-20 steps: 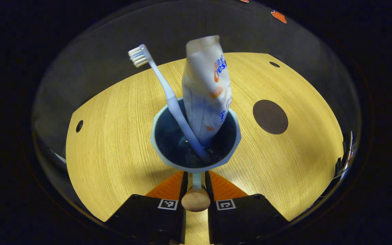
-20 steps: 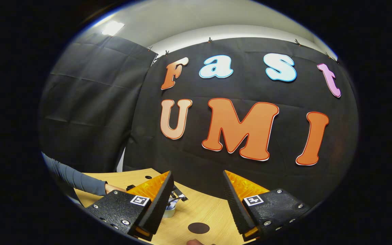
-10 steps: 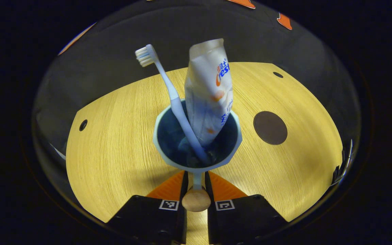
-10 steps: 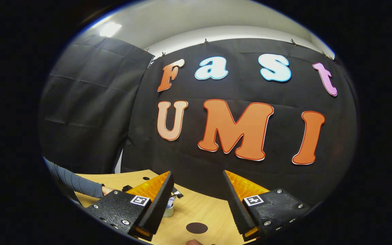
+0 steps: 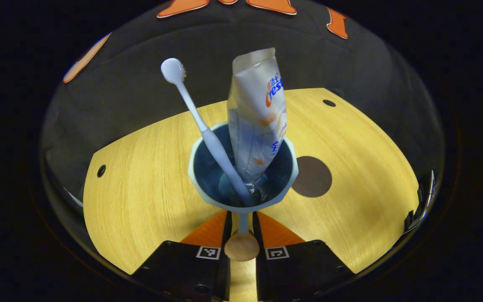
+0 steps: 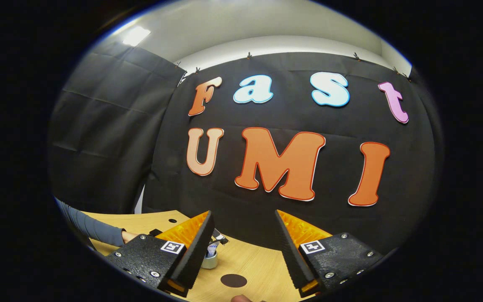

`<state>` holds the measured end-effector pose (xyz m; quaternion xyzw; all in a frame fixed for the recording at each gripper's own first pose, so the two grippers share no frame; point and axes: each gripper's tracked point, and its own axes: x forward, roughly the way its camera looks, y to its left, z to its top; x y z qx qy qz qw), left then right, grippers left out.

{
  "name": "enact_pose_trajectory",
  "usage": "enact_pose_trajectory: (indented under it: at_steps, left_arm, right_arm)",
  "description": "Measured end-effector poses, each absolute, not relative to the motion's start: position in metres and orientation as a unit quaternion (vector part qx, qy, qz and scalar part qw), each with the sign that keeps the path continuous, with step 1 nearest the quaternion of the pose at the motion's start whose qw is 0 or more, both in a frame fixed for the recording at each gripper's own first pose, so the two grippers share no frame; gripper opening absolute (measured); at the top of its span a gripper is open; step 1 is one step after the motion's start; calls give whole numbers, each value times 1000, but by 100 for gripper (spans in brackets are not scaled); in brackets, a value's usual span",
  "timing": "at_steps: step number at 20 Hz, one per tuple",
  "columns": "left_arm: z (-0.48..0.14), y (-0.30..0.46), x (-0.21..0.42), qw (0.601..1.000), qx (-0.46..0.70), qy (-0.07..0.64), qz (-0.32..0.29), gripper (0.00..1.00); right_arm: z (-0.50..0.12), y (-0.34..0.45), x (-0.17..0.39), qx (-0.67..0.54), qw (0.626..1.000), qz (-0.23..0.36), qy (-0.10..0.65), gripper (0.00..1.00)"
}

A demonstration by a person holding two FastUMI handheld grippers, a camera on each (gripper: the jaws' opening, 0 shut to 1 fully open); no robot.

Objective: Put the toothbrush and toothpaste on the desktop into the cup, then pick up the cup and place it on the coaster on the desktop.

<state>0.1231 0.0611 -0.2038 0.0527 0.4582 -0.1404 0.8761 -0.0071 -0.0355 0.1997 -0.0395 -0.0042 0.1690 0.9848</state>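
The pale, angular-rimmed cup with a dark blue inside (image 5: pixel 242 167) is seen from above in the left gripper view, held at its thin pale handle (image 5: pixel 242 222), which ends in a round wooden knob (image 5: pixel 241 247). The left gripper (image 5: pixel 242 224) is pressed together on that handle, one finger on each side.

Cup contents: a white toothbrush (image 5: pixel 201 126), leaning to the left with its head up and out past the rim, and a white squeezed toothpaste tube (image 5: pixel 258 121), standing cap-down and tilted slightly right. Both ends meet near the cup bottom.

The dark brown round coaster (image 5: pixel 313 177) lies on the light wooden desktop (image 5: pixel 141 184), just right of the cup and partly hidden behind its rim. Whether the cup touches the desktop cannot be told.

In the right gripper view, the right gripper (image 6: pixel 241 247) is held with its jaws spread, nothing between them. Beyond it, a grey sleeve (image 6: pixel 90 224) reaches in from the left.
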Motion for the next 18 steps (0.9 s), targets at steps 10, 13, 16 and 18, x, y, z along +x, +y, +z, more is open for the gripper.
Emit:
enact_pose_trajectory:
  at_steps: [10,13,16,18]
  left_arm:
    - [-209,70,127,864,51,464,-189,25]
    - [-208,71,127,856,51,474,-197,24]
    - [-206,72,126,850,57,484,-201,24]
    - [-206,71,124,845,61,493,-198,24]
  right_arm:
    - [184,-61,-18,-47,988,147,10,85]
    - [178,-66,-21,-45,988,145,16,85]
    - [170,-72,-24,-46,989,140,24,85]
    - [165,-74,-24,-43,989,138,30,85]
